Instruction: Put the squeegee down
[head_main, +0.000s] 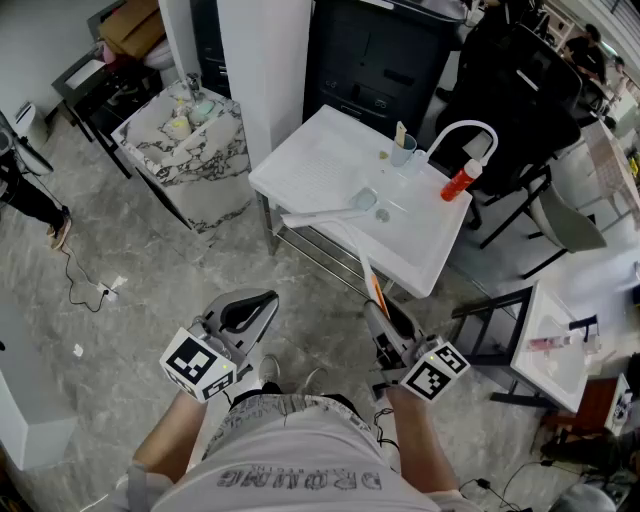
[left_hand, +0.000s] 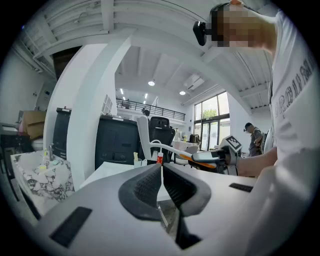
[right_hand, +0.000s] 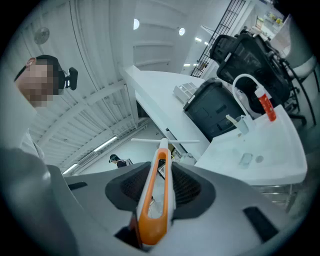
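At the white table (head_main: 310, 150), the right gripper (head_main: 388, 325), clamped on the squeegee (head_main: 352, 240) handle, should lower it until the blade lies flat, then release; the left gripper (head_main: 255, 308) is closed on nothing.

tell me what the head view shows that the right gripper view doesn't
Only the head view: the left gripper, holding nothing, the marbled cabinet, the grey floor, and the whole squeegee reaching from the right gripper out over the white table.
Only the right gripper view: the pads pressed on the squeegee's orange handle, the ceiling, and a distant person.
Both: the table, the white curved tap, the red bottle and the cup.
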